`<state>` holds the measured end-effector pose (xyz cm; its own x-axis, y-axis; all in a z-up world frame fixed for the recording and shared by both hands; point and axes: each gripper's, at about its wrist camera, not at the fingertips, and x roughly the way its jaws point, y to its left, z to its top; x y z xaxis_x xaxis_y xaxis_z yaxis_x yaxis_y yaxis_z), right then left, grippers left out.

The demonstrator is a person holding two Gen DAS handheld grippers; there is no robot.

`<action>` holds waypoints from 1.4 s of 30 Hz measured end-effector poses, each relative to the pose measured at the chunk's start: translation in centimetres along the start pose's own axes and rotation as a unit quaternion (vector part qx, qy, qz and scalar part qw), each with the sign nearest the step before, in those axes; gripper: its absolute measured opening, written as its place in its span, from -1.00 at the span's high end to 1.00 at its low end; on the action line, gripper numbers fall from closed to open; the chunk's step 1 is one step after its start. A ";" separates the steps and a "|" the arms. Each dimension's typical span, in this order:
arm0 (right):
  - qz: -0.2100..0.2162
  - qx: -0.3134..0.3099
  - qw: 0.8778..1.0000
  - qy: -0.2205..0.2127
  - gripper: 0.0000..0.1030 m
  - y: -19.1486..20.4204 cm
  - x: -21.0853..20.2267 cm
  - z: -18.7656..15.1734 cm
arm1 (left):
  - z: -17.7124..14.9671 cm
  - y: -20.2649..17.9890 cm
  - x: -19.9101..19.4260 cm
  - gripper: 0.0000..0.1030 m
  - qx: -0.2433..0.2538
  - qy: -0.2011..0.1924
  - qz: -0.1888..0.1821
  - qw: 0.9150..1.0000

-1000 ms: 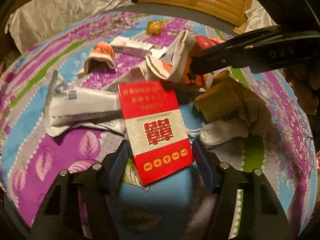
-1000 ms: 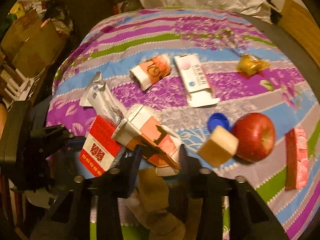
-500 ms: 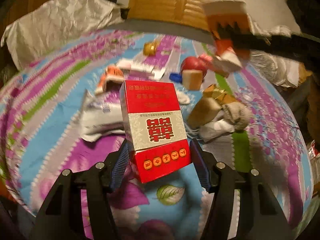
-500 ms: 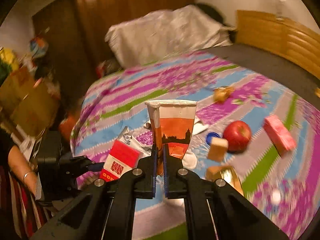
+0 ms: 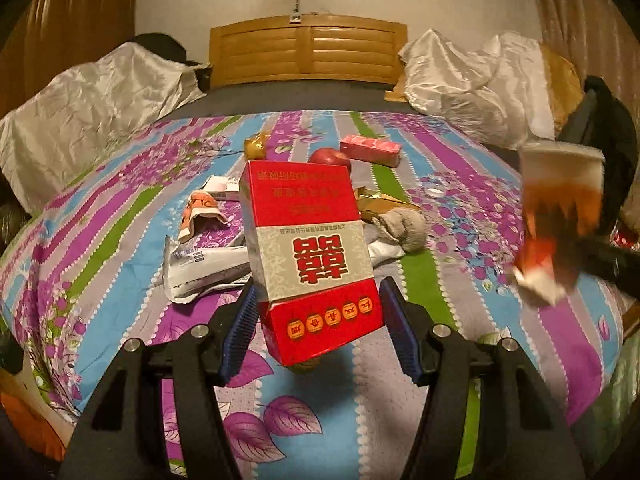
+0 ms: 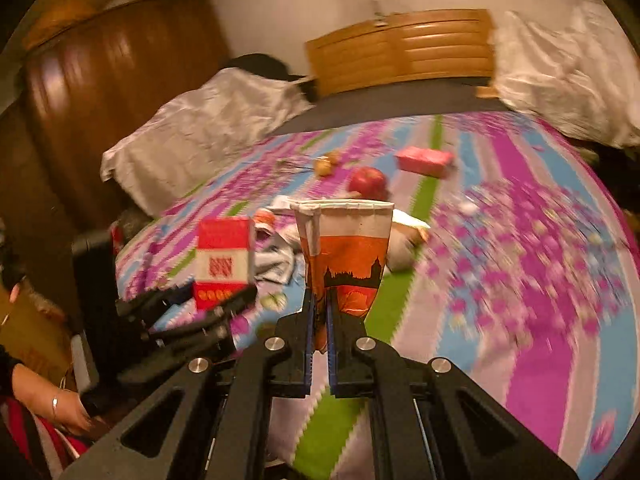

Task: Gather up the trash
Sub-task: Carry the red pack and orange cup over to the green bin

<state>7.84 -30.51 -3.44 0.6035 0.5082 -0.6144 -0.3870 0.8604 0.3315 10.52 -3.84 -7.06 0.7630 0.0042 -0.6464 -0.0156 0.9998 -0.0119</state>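
Observation:
A red and white box (image 5: 312, 256) with gold lanterns hangs above the striped floral bedspread (image 5: 120, 216), and my left gripper (image 5: 316, 312) is shut on its lower sides. The right wrist view shows that box (image 6: 224, 256) and the left gripper (image 6: 208, 300) at the left. A flattened orange and white paper cup (image 6: 346, 256) stands upright in my right gripper (image 6: 318, 312), which is shut on its lower edge. In the left wrist view the cup (image 5: 560, 208) is blurred at the right, above the bed's edge.
On the bed lie a red apple (image 5: 330, 158), a pink box (image 5: 370, 148), a gold wrapper (image 5: 256, 146), a crushed orange cup (image 5: 198, 212), a white wrapper (image 5: 204, 264) and a grey sock (image 5: 400, 224). White pillows (image 5: 80, 112) flank the wooden headboard (image 5: 308, 52). A person's hand (image 6: 60, 412) shows low left.
Both grippers rose off the bed with their loads. The left closed on the red box and lifted it. The right shut on the paper cup and swung it right, now upright.

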 end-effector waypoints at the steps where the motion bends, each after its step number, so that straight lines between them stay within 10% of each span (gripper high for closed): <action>1: -0.006 0.009 1.000 -0.002 0.88 0.0 -0.3 -0.7 | -0.2 -0.1 -0.3 -0.12 0.004 -0.001 0.000 1.000; 19: -0.120 0.072 0.985 -0.106 0.88 -1.2 -10.5 -2.5 | 2.7 -8.6 -3.7 -0.13 0.092 -0.056 -0.087 0.990; 42: -0.396 0.194 0.865 -0.237 0.87 -9.3 -36.7 -12.3 | 3.0 -29.2 -11.6 -0.13 0.223 -0.108 -0.277 0.928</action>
<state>-19.27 -57.63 7.22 0.8258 -0.3684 -0.4269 0.4877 0.8467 0.2128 4.08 -33.06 3.02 0.6865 -0.5578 -0.4664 0.6507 0.7576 0.0518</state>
